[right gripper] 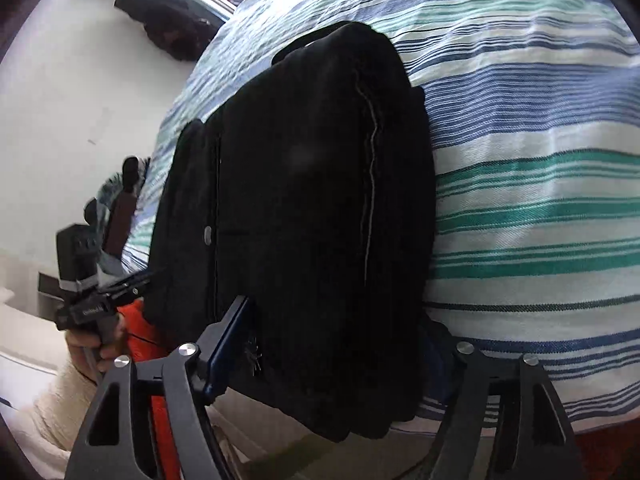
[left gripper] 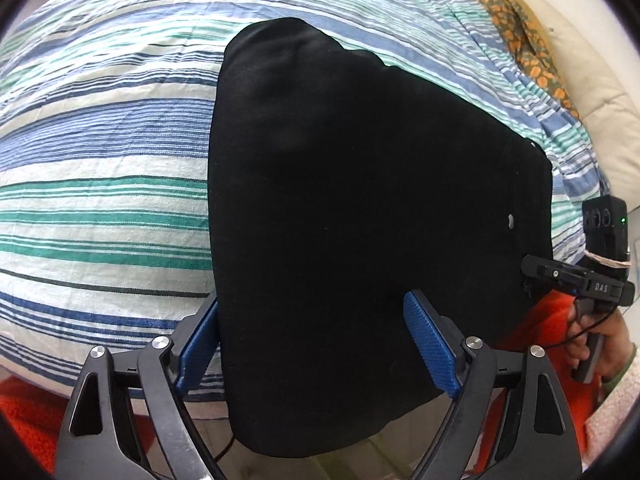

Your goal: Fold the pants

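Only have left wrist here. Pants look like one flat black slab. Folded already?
Observer: Yes. The right wrist view shows the pants stacked in several layers along one long edge.
Operator: Any seam showing?
Observer: A pale seam runs lengthwise near that edge.
Operator: Right gripper?
Observer: The right gripper straddles the pants' near end. One blue pad shows, the other is hidden behind cloth.

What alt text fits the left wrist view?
Black pants, folded into a thick bundle, lie on a blue, green and white striped bedsheet with their near edge hanging off. The left gripper straddles that edge with open blue-padded fingers; the right gripper reaches in from the right.
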`<state>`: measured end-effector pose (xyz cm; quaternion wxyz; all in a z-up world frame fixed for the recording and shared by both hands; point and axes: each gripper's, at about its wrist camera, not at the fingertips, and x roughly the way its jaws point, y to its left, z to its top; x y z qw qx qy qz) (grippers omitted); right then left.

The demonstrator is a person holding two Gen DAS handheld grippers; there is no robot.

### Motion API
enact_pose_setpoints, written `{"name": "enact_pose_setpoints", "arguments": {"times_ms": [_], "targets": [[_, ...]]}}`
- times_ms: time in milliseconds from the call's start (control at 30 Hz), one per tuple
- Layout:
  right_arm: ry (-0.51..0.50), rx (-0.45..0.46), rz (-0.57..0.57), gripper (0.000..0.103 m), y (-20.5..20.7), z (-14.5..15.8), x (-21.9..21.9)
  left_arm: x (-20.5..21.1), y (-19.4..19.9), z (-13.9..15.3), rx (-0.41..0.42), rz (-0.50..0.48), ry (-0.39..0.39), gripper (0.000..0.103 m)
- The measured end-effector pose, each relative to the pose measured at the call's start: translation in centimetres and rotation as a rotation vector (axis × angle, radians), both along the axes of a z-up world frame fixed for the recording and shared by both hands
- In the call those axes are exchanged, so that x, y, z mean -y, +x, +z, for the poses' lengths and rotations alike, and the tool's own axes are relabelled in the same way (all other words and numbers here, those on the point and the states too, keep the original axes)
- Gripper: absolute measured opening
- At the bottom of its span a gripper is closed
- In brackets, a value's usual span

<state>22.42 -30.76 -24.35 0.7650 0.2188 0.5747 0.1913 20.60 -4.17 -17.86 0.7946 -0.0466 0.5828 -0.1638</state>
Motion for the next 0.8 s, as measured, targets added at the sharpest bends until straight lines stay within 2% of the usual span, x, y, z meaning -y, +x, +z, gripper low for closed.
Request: {"name": "enact_pose_setpoints", "arguments": {"times_ms": [33, 67, 100, 167, 200, 300, 500, 600, 733, 767, 800], "targets": [[-0.02, 0.0, 0.008, 0.06, 0.1, 0.2, -0.3, 0.2, -0.1, 0.0, 0.004, 0.003, 0.012, 0.08], [-0.045, 0.011, 0.023, 0.056, 0.3, 0.7, -0.6, 0.3, -0.2, 0.1, 0.013, 0.007, 0.023, 0.071], [-0.085, 0.03, 0.046, 0.051, 0.2, 1.2, -1.2, 0.5, -0.3, 0.4, 0.025, 0.008, 0.037, 0.054], [-0.161, 0.07, 0.079, 0.045, 0.0, 2.3, -2.6, 0.9, -0.8, 1.2, 0.055, -0.002, 0.057, 0.03], [-0.191, 0.088, 0.089, 0.042, -0.2, 2.9, -3.1, 1.3, -1.2, 1.8, 0.075, -0.009, 0.076, 0.023], [-0.254, 0.15, 0.12, 0.036, -0.5, 4.9, -4.2, 2.7, -2.2, 4.0, 0.141, -0.046, 0.12, 0.018], [-0.256, 0.28, 0.142, 0.033, -0.1, 9.9, -5.9, 4.5, -3.0, 10.4, 0.282, -0.111, 0.078, 0.017], [-0.243, 0.356, 0.133, 0.033, 1.7, 12.9, -6.3, 4.3, -1.3, 13.1, 0.343, -0.098, 0.07, 0.017], [-0.262, 0.456, 0.095, 0.033, 6.7, 16.2, -7.1, 3.3, 3.5, 16.2, 0.447, -0.043, 0.084, 0.018], [-0.266, 0.473, 0.079, 0.033, 8.2, 16.6, -7.1, 2.9, 5.1, 16.5, 0.478, -0.027, 0.1, 0.019], [-0.272, 0.47, 0.073, 0.036, 9.7, 16.8, -7.1, 2.7, 6.3, 17.0, 0.504, -0.007, 0.124, 0.024]]}}
